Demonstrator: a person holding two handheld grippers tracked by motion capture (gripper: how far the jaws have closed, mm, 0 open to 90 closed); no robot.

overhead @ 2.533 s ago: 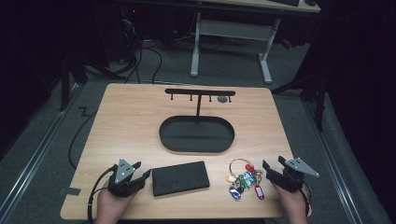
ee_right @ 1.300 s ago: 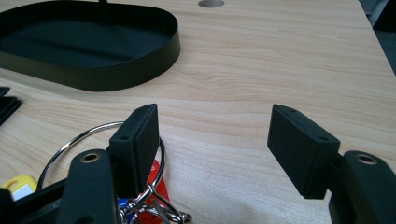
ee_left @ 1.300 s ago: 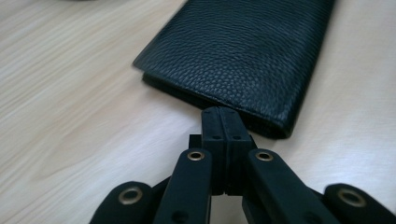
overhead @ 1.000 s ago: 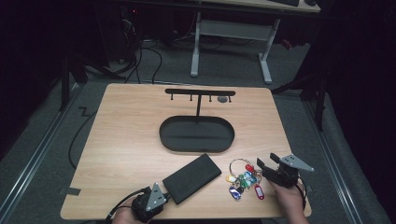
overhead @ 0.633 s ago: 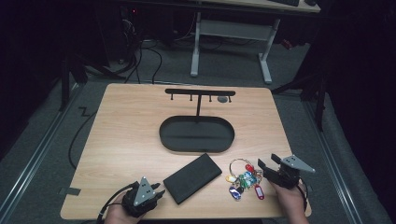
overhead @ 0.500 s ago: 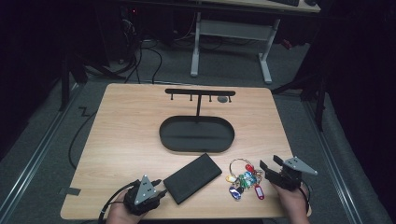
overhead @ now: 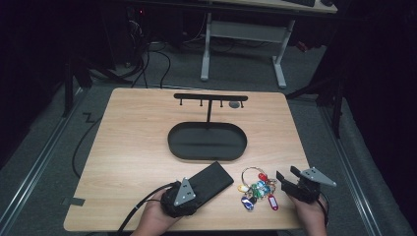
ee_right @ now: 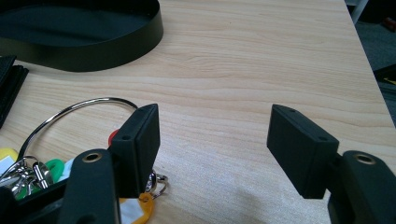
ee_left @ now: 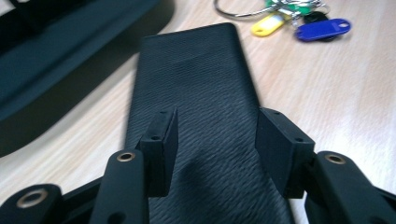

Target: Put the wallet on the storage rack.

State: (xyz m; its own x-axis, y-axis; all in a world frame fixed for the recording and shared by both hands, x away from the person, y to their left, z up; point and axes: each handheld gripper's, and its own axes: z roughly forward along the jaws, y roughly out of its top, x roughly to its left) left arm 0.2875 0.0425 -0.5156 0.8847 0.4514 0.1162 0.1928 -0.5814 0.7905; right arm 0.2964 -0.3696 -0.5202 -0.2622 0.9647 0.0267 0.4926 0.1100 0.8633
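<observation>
Left hand-held gripper (ee_left: 215, 140) just opened above black wallet (ee_left: 196, 88).

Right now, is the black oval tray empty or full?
Empty: the black oval tray shows only its bare dark floor; wallet and keys lie outside it.

The wallet (ee_left: 205, 116) is black with a fine ribbed grain, lying on a pale wood-grain counter (overhead: 128, 147). The key tags (overhead: 256, 192) look yellow, green, blue and red, perhaps pink, beside a black oval tray (overhead: 206, 142).
</observation>
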